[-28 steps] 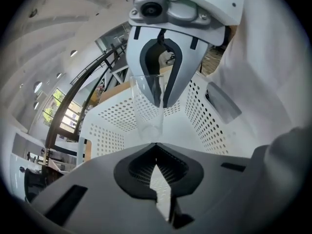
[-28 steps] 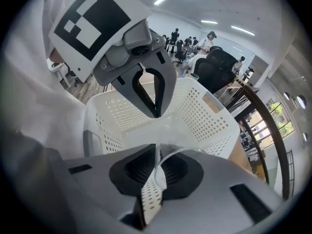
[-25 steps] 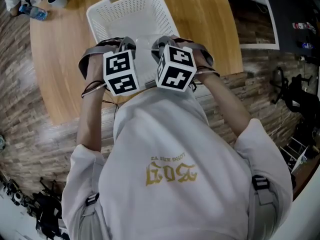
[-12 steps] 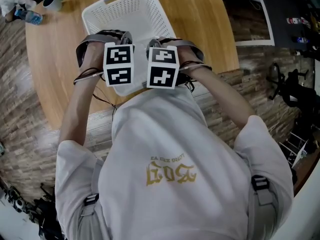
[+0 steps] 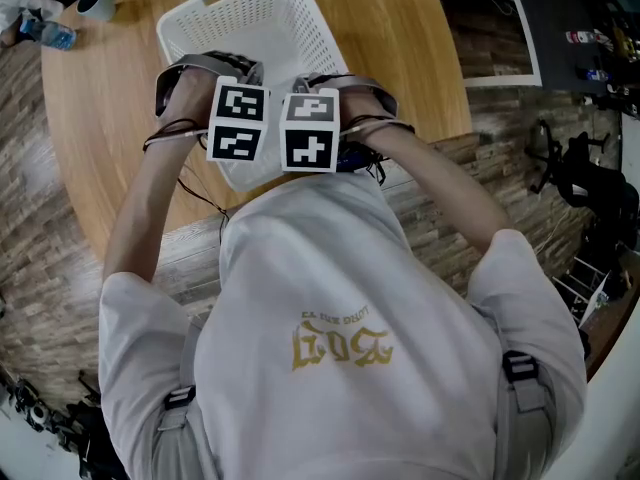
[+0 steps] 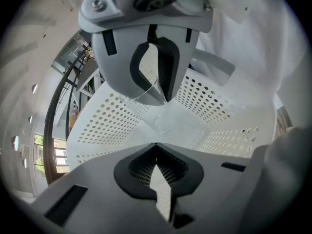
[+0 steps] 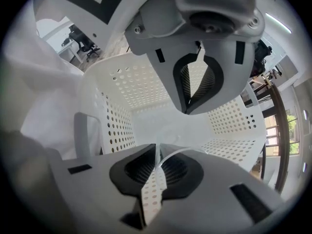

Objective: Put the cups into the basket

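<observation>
Clear cup (image 7: 178, 151) is pinched by its rim in the right hand-held gripper (image 7: 157, 164) over the basket (image 5: 300, 33). Left hand-held gripper (image 6: 156, 164) is closed, empty. We'd lower it, then release w/o tipping.

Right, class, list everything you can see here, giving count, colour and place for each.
round wooden table: one, light brown, on a wood-pattern floor.
perforated plastic basket: one, white, on the table beneath both grippers.
clear plastic cup: one, transparent, above the basket, rim pinched by the right gripper.
teal-and-white mug: one, table's far left edge.
small plastic bottle: one, bluish, beside the mug.
person's shirt: one, white with gold print, nearest the camera.
left gripper: one, grey, jaws together, facing the right gripper.
right gripper: one, grey, shut on the cup.
</observation>
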Tool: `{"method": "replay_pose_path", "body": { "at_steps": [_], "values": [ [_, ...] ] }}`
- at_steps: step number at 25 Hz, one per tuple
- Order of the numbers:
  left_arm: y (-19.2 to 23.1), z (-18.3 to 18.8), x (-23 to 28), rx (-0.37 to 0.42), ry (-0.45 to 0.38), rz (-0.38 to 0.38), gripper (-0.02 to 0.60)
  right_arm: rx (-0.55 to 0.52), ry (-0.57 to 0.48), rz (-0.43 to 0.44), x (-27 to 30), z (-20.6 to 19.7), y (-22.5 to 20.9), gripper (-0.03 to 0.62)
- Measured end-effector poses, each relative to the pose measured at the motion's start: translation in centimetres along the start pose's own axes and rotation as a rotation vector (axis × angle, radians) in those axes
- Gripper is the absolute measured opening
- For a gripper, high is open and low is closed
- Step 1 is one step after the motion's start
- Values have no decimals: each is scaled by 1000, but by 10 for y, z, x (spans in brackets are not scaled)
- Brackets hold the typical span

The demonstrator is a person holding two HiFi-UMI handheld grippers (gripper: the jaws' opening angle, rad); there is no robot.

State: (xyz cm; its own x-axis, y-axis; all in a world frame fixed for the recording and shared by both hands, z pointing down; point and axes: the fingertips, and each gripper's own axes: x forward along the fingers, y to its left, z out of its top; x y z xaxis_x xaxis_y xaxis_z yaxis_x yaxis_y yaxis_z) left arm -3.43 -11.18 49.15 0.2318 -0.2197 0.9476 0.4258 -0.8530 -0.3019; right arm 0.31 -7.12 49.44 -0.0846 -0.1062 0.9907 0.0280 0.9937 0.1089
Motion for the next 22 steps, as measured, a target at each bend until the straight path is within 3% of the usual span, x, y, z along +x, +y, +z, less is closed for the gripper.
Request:
{"method": "replay_pose_path", "body": {
  "at_steps": [22],
  "values": [
    [-6,-7,36,211,-17,-63,5,3,163,75,35,-15,15,32]
  ]
}}
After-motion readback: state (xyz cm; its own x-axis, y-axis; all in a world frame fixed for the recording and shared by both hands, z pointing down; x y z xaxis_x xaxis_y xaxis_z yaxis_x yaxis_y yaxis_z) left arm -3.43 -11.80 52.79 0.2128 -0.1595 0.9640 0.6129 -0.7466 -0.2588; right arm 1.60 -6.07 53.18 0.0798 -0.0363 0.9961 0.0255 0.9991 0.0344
